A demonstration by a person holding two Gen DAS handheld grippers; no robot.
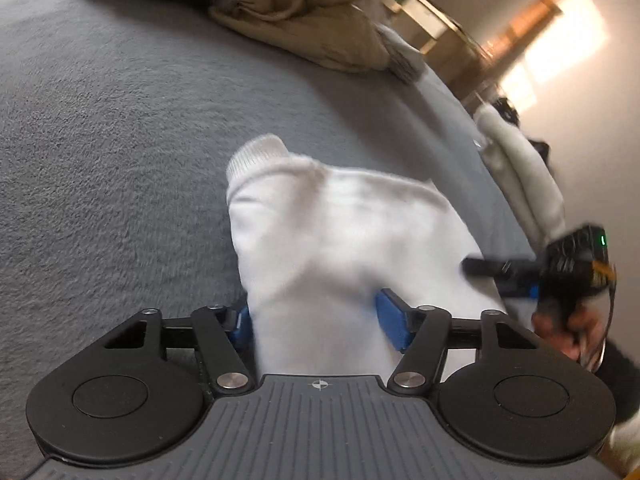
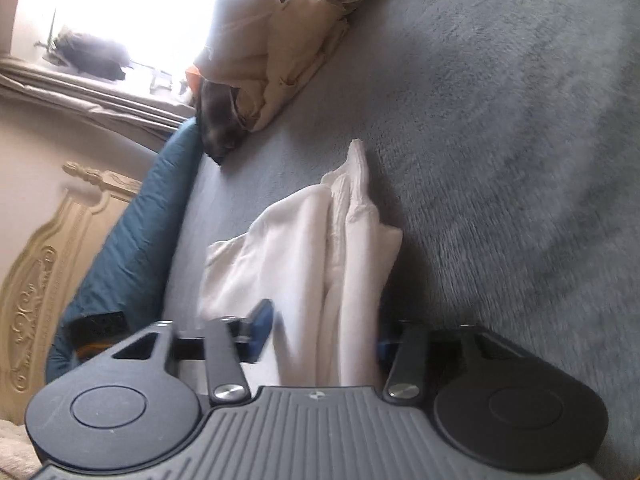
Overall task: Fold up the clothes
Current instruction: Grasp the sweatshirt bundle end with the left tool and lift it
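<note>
White garment [image 1: 340,240] lies on a grey bed [image 1: 100,140], cuff toward 11 o'clock, gathered between both half-closed hand-held grippers' pads. Only the left view shows the right hand-held gripper [image 1: 500,276] at 3 o'clock; only the right view shows its folds [image 2: 340,248] running toward 12 o'clock. Beige clothes [image 1: 304,20] lie beyond.

White garment [image 1: 344,232]: soft knit cloth, ribbed cuff. Grey blanket [image 1: 120,140]: matt fuzzy fleece.
</note>
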